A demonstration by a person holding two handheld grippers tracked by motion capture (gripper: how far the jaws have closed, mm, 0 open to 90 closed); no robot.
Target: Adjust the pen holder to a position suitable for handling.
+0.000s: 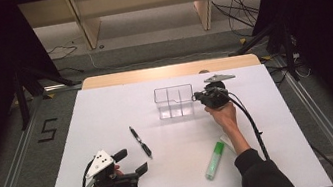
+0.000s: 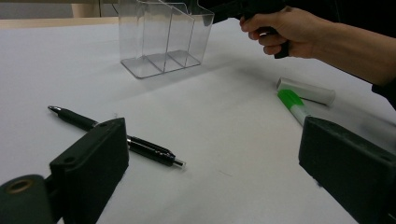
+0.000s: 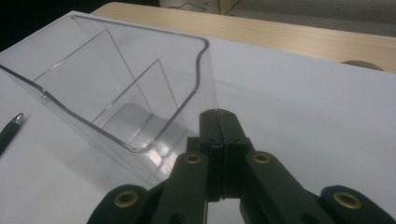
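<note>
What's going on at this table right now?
A person at a white table holds a gripper in each hand. The right gripper is shut, its tip at the right wall of a clear divided organizer whose compartments look empty; whether it pinches the wall is unclear. The left gripper hangs open near the front left, holding nothing. A black pen lies mid-table, and a green marker beside a small white piece lies front right.
</note>
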